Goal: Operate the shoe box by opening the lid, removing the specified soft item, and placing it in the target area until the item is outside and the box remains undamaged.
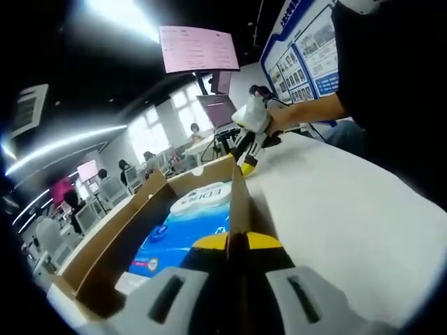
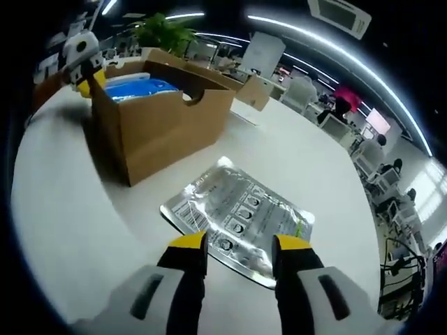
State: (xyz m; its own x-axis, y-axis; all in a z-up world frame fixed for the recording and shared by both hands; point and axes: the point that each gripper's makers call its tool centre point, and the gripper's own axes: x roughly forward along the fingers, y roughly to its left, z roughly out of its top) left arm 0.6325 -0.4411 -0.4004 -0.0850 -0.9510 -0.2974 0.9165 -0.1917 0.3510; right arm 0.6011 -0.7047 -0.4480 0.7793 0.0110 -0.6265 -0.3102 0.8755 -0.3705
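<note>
An open brown cardboard shoe box (image 1: 105, 241) (image 2: 164, 122) stands on the white table. Inside it lies a blue and white soft pack (image 1: 185, 227) (image 2: 140, 87). My left gripper (image 1: 237, 243) is shut on the box's right wall, the cardboard edge clamped between its yellow tips; in the right gripper view the left gripper (image 2: 84, 66) shows at the box's far side. A silver foil pouch (image 2: 237, 213) lies flat on the table beside the box. My right gripper (image 2: 239, 244) stands open over the pouch's near edge, and the right gripper (image 1: 250, 143) shows past the box's far corner, held by a hand.
The white table (image 1: 349, 216) (image 2: 77, 230) has free room around the box. A second piece of brown cardboard (image 2: 253, 91) lies beyond the box. A potted plant (image 2: 164, 31) stands behind it. A person in dark clothes (image 1: 391, 77) stands at the table's far side.
</note>
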